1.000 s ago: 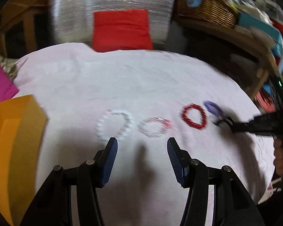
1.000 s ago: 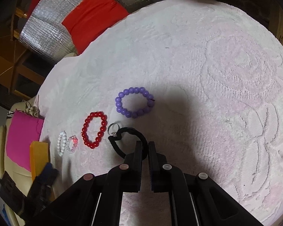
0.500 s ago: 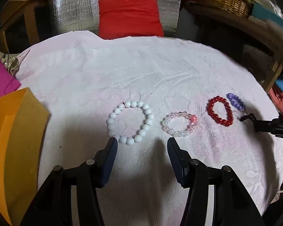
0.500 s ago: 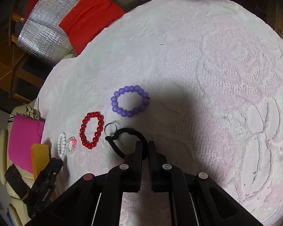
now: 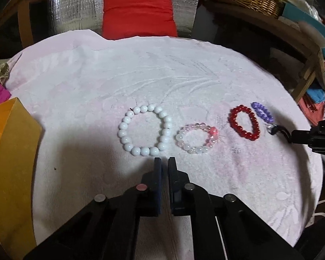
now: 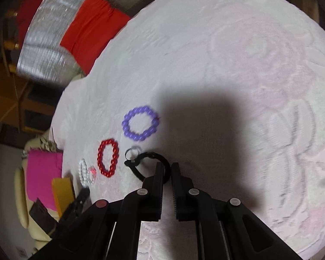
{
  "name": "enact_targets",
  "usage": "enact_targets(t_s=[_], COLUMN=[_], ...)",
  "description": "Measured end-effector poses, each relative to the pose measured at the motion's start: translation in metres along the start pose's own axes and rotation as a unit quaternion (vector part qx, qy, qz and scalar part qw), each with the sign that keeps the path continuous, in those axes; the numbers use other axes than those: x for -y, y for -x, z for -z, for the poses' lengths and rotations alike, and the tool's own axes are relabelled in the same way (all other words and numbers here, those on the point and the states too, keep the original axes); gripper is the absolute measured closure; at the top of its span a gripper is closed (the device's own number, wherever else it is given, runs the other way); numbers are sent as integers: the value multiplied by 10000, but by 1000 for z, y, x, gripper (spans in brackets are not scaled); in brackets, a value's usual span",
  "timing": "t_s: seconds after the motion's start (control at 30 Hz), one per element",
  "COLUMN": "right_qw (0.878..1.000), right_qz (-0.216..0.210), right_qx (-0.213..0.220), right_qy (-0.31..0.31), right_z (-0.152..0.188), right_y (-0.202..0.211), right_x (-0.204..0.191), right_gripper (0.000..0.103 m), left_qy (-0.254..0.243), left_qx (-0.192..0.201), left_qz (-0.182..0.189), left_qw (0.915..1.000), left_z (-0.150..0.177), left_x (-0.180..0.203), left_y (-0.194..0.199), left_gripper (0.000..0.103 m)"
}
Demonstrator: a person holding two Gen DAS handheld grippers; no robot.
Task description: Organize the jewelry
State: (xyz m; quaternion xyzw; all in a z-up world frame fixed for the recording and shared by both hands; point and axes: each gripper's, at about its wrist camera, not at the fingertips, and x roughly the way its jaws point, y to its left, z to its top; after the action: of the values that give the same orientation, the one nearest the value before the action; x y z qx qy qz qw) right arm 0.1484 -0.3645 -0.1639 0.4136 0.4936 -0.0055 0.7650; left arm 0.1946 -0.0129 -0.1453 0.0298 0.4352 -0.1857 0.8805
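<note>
Beside the red bracelet [image 6: 108, 160], black cord loop [image 6: 147, 164] lying limp on desk [image 6: 227, 65]: light, floppy. Right tongs [image 6: 167, 169] opening around its strand; left tongs [image 5: 164, 164] together, empty. Best pinched mid-strand.

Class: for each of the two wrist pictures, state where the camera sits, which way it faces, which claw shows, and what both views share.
Left wrist: rides the left claw, shut and empty; faces forward and down over the pink cloth at the white bracelet; the right claw shows at the right edge.
Right wrist: rides the right claw, jaws easing open, black cord between them; faces down the bracelet row.
Shared: white bracelet, red bracelet, purple bracelet, cloth, red cushion.
</note>
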Motion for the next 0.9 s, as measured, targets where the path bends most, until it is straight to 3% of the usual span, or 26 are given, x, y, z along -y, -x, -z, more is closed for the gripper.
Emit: enact_targets(t_s=[0.3,0.37,0.43,0.47,0.6,0.67,0.73,0.8,0.9], right_qw=[9999,9996,9991,9988,9981,9976,9970,9965,9961], right_qz=[-26,2,22,26,65,100,175,230,264], right_qx=[27,96,178,217,290,379,473,520,498], right_qy=[166,271,378,431,549,567,593,608,681], right_z=[4,5,8,9,12,13,13,14,15], right_y=[5,5,5,5,2,3,3,2,-1], right_x=[-4,-11,-19,-23,-32,-34,-36,-36,-36], right_gripper=[92,84,58,54,53,53,53,53,53], left_qy=[137,328,425,434,137,-327,-835,-1230,-1460], left_qx=[106,124,106,69,203,339,502,593,538], left_qz=[109,70,-143,-198,-269,-177,-22,103,89], left_qw=[9998,9994,9989,9988,9993,9987,9952,9906,9878], left_z=[9,11,14,15,18,18,26,34,39], left_x=[-9,-17,-21,-19,18,51,88,115,127], left_y=[28,33,35,34,35,37,43,47,46], left_gripper=[99,99,99,99,97,87,59,52,52])
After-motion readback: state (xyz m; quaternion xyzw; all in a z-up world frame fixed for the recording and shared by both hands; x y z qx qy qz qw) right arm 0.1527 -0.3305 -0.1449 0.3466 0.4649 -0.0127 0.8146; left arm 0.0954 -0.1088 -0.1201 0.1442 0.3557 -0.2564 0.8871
